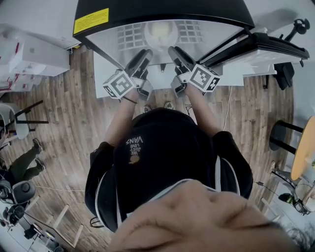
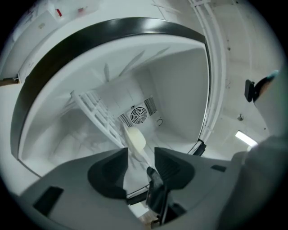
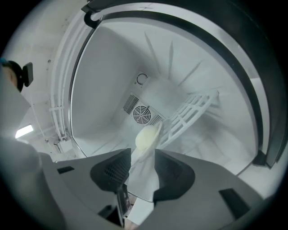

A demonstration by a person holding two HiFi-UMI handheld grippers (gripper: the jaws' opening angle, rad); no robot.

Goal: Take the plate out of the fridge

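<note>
Left gripper (image 2: 140, 162) jaws spread wide, nothing between them, right gripper (image 3: 141, 167) just the same, open and empty, both aimed into the open fridge (image 2: 180, 85), pale plate (image 2: 135, 138) there on the wire shelf (image 2: 96, 114), straight ahead, fan vent (image 2: 138, 115) behind it.

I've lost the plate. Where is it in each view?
Head view: plate at top centre, inside the fridge.
Left gripper view: plate at centre, just above the gap between the jaws.
Right gripper view: plate at centre, just above the jaw gap.
Shared landmark: the white rack next to the plate.
</note>
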